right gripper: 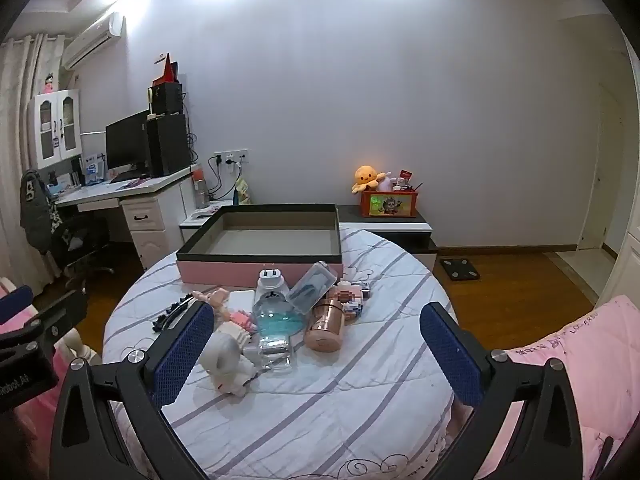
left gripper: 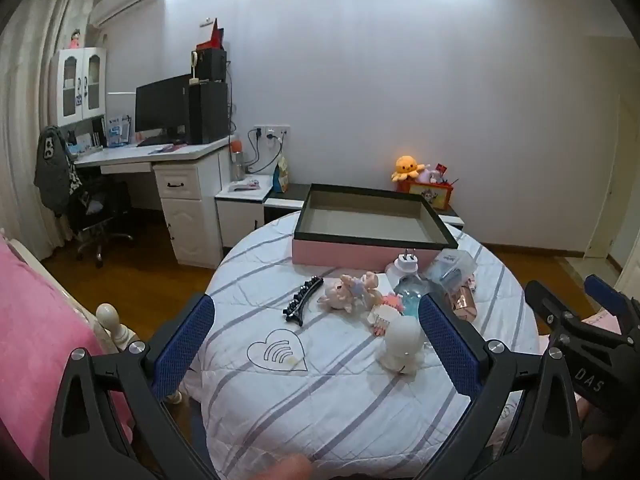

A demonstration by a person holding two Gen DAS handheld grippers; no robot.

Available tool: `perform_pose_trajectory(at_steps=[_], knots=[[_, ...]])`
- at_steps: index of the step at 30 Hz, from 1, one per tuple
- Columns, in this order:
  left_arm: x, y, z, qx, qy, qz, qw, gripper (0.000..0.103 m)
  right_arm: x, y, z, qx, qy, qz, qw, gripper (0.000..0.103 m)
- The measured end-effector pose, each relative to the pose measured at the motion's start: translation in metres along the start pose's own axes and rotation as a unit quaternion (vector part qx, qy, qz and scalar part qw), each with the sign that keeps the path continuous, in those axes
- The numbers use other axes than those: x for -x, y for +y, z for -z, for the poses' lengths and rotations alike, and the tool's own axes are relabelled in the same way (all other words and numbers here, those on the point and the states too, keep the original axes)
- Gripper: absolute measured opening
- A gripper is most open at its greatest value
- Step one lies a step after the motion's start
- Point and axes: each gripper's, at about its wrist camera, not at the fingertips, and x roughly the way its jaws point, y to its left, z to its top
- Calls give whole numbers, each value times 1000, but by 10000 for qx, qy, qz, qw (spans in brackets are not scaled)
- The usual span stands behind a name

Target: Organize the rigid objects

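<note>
Both claws hover over a round table (right gripper: 360,400) covered in a white quilt with grey stripes, and each stands released, its two blue pads wide apart with nothing between them: the left claw (left gripper: 316,344) and the right claw (right gripper: 316,344). At the table's far edge sits one shallow box (right gripper: 256,258), black-rimmed with a pink side, its grey inside bare. In front of it lies one loose cluster of small things. Counted from the left: one black hair clip (left gripper: 302,298), one pale pink doll figure (left gripper: 352,290) lying on its side, one white rounded figurine (right gripper: 226,364) nearest the claws, one clear bottle with blue liquid (right gripper: 276,322) lying flat, one white plug adapter (right gripper: 271,280) with two prongs up, one clear plastic case (right gripper: 312,288) leaning tilted on the pile, one copper-coloured can (right gripper: 326,326) on its side, and one pink and white block figure (right gripper: 352,300) just behind the can. A few smaller pink pieces beside the doll are too small to tell apart. The things touch or overlap one another; none is in the box.
</note>
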Motion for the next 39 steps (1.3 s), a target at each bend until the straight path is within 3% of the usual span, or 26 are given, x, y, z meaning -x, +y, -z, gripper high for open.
perform_pose_trajectory(at_steps=[6, 8, 12, 15, 19, 39], knots=[[2, -1, 1, -113, -206, -265, 9994, 103, -1, 2, 2, 29, -14, 26, 10000, 103], [-3, -3, 3, -134, -99, -374, 9992, 103, -1, -3, -1, 3, -8, 7, 10000, 103], [5, -8, 1, -199, -134, -139, 9996, 103, 2, -5, -2, -34, -38, 24, 10000, 103], [13, -10, 3, -295, -423, -54, 9987, 103, 0, -6, -3, -35, -69, 41, 10000, 103], [21, -7, -1, -234, -671, -212, 9972, 103, 0, -5, -1, -31, -145, 25, 9999, 103], [20, 4, -3, 72, -603, -123, 9981, 103, 6, 1, -1, 48, -252, 19, 9997, 103]])
